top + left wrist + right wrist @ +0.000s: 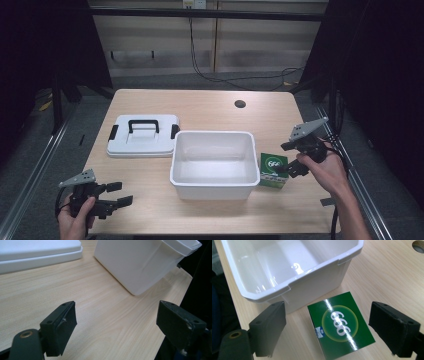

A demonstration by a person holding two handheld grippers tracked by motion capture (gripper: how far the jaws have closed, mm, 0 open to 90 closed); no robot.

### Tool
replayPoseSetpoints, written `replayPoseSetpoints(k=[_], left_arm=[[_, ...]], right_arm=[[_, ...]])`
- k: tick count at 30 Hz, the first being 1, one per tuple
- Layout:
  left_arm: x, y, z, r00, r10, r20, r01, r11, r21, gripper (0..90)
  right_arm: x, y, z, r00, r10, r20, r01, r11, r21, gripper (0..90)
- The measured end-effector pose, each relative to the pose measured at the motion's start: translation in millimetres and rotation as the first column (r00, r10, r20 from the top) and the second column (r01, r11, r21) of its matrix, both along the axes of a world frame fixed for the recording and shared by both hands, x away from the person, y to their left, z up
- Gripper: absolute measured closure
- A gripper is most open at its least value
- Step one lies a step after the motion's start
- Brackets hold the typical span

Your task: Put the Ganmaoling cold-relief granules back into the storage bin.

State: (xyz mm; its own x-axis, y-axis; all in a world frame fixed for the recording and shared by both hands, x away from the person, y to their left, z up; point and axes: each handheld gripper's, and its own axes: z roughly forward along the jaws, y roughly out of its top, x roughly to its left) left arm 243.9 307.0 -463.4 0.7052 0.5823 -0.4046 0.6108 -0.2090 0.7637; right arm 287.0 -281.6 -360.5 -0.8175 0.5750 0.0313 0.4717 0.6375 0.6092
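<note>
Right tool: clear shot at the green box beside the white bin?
Probably yes. The right tool hangs open right over the flat green cardboard box, nothing between them; the white plastic bin stands close on one side.

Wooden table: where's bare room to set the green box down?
Free: the light wooden table behind the white plastic bin, and the near strip up to the left claw. Crowded: the green cardboard box beside the bin, under the right claw.

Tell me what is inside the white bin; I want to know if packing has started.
The white bin is empty: bare glossy walls and floor show in the high view and right gripper view. The green box lies on the table beside it, between the open right gripper jaws.
</note>
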Motion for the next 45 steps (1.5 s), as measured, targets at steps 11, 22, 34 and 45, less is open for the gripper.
replayPoseSetpoints(k=[11,22,34,45], left_arm=[[0.2,-0.2,-0.2,1.0,-0.002,0.0,0.002,1.0,0.003,16.5],[0.7,-0.8,-1.1,0.9999,-0.007,-0.01,0.007,1.0,0.001,16.5],[1.6,-1.3,-2.1,0.9998,-0.013,-0.014,0.013,0.9999,0.008,16.5],[1.9,-2.4,-2.6,0.9994,-0.027,-0.02,0.028,0.9996,0.01,16.4]], right_arm=[[15.9,2.3,-2.7,0.9976,0.049,-0.05,-0.054,0.991,-0.118,12.8],[25.2,10.9,-16.3,0.9865,0.135,-0.092,-0.152,0.966,-0.209,9.7],[31.8,17.5,-29.9,0.9674,0.196,-0.16,-0.238,0.919,-0.315,9.3],[42.4,24.6,-38.8,0.9539,0.216,-0.208,-0.285,0.87,-0.402,9.5]])
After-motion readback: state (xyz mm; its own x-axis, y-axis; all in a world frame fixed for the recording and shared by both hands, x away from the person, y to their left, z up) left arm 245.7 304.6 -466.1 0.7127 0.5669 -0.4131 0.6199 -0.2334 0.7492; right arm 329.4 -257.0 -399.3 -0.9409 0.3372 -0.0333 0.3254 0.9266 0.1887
